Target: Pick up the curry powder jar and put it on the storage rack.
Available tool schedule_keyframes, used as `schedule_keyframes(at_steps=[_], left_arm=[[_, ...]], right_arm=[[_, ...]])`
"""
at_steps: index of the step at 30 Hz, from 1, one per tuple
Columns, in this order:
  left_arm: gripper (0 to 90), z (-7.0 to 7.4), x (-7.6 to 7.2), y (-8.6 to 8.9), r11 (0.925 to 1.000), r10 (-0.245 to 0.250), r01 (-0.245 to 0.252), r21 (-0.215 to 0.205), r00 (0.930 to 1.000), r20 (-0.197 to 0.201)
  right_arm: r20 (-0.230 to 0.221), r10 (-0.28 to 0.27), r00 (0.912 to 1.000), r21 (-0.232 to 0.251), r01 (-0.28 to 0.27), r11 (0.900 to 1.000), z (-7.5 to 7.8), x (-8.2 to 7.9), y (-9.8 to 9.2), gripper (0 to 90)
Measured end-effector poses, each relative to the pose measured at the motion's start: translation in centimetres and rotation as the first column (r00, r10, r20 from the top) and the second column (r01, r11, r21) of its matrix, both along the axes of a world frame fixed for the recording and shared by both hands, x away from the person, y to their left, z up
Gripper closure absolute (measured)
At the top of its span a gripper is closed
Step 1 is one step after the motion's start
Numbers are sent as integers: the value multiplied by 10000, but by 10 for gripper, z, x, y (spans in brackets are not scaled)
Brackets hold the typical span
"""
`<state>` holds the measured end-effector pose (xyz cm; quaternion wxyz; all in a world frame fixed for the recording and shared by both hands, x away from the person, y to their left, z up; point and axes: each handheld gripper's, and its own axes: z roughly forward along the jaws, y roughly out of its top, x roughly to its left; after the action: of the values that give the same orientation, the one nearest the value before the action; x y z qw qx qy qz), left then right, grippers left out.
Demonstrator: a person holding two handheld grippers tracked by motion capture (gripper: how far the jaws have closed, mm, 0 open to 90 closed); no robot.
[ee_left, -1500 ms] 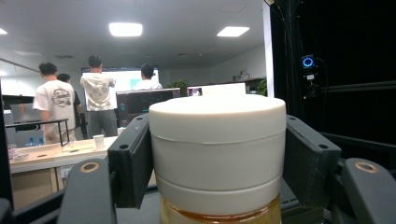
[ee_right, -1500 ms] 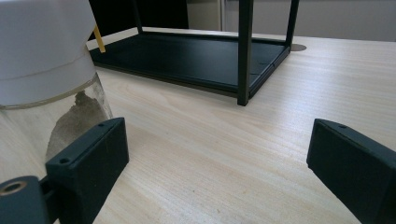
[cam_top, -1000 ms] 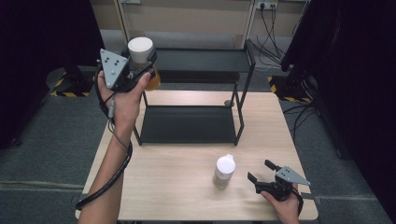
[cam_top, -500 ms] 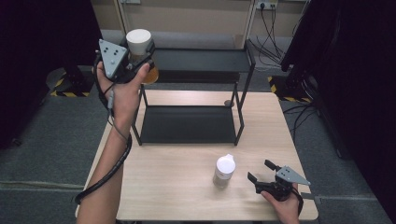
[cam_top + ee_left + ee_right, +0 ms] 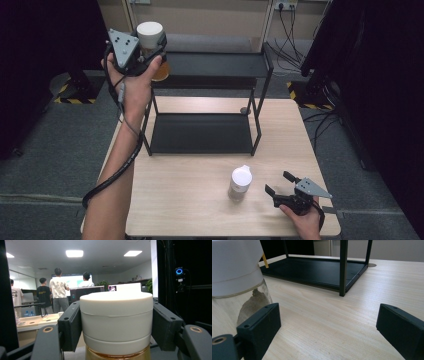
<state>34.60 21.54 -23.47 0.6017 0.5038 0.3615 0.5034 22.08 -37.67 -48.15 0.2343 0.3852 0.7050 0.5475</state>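
Your left gripper (image 5: 150, 50), clamped on the upright white-capped amber jar (image 5: 149, 36), hangs above the black metal rack's (image 5: 260, 65) top shelf's left end; the right gripper (image 5: 278, 183) gapes empty.

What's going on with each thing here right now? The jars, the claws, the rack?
Amber jar: capped, upright, held up by the rack's top shelf.
Left claw: shut on the amber jar's white cap.
Small jar: capped, standing on the table, free of either claw.
Right claw: open, nothing between its jaws, low on the table beside the small jar.
Rack: upright on the table, lower shelf bare.
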Motion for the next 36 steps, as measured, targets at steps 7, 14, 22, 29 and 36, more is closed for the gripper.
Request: schedule_keyframes(at_steps=[7,14,22,29,36], left_arm=[[332,5,18,1,9999,160,-159,63,9997,-177],[332,9,35,0,9998,185,-179,128,9987,-465],[332,8,47,0,9997,249,-244,75,9974,-680],[332,7,52,-1,9995,303,-299,53,9960,-841],[331,5,55,-2,9995,277,-293,-144,9949,-972]], right_arm=[[15,-5,10000,22,5,10000,0,0,0,61],[21,8,10000,33,-8,10000,-1,0,-1,61],[19,28,10000,51,-28,10000,-1,0,-1,61],[2,48,10000,39,-48,10000,0,0,-1,61],[45,88,10000,-4,-88,10000,0,0,-1,61]])
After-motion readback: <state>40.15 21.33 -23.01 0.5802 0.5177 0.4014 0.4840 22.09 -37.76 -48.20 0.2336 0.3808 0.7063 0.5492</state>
